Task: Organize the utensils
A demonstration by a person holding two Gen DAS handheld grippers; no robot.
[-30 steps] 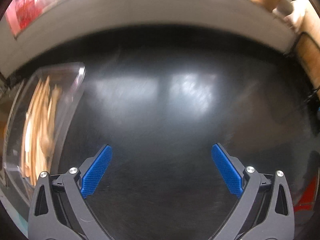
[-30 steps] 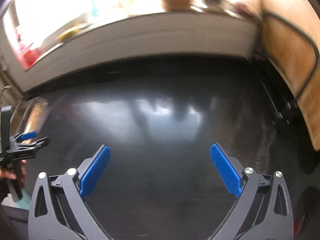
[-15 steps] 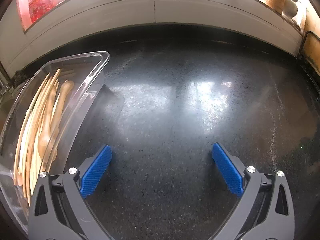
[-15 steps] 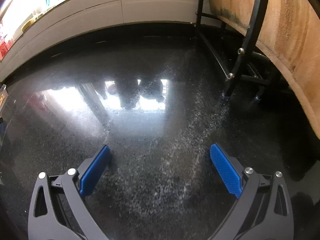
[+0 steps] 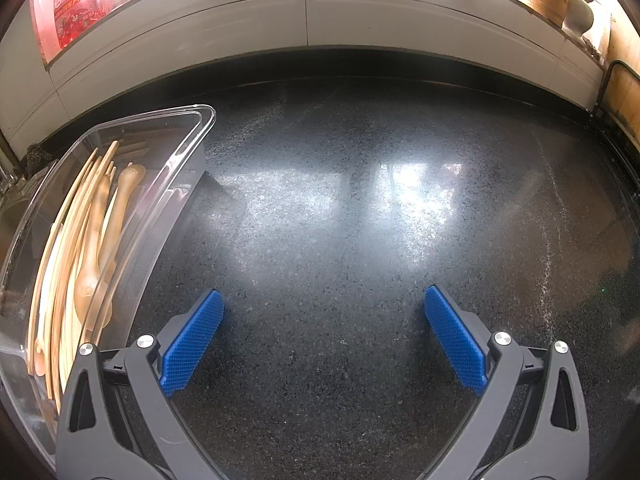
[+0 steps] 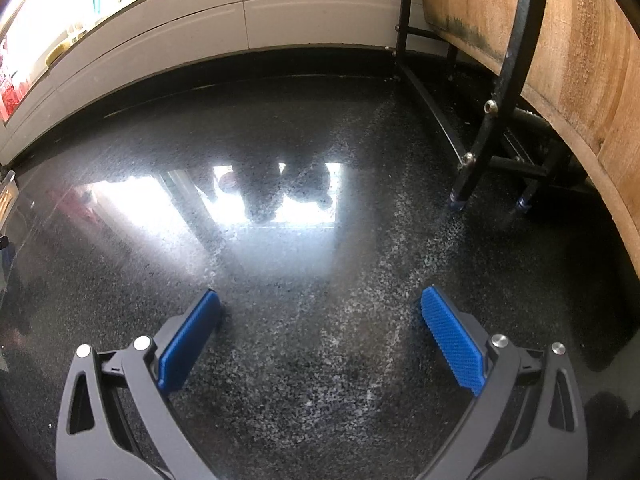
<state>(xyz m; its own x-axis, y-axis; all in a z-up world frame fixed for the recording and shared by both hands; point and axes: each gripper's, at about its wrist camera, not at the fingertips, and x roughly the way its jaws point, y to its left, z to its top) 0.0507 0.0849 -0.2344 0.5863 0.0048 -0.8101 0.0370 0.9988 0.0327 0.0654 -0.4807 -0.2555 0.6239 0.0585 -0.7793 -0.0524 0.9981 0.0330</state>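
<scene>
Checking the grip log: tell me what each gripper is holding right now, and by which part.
Nothing is held. The left gripper and the right gripper are both open over the bare black counter. The wooden utensils lie untouched in the clear bin.

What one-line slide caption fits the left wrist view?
Open left gripper above a dark speckled countertop, beside a clear plastic bin holding wooden utensils.

1. the left gripper (image 5: 324, 336) has its blue pads wide apart, holding nothing.
2. a clear box (image 5: 168, 184) of wooden spoons (image 5: 96, 248) sits at nine o'clock on the dark counter (image 5: 360, 220).
</scene>
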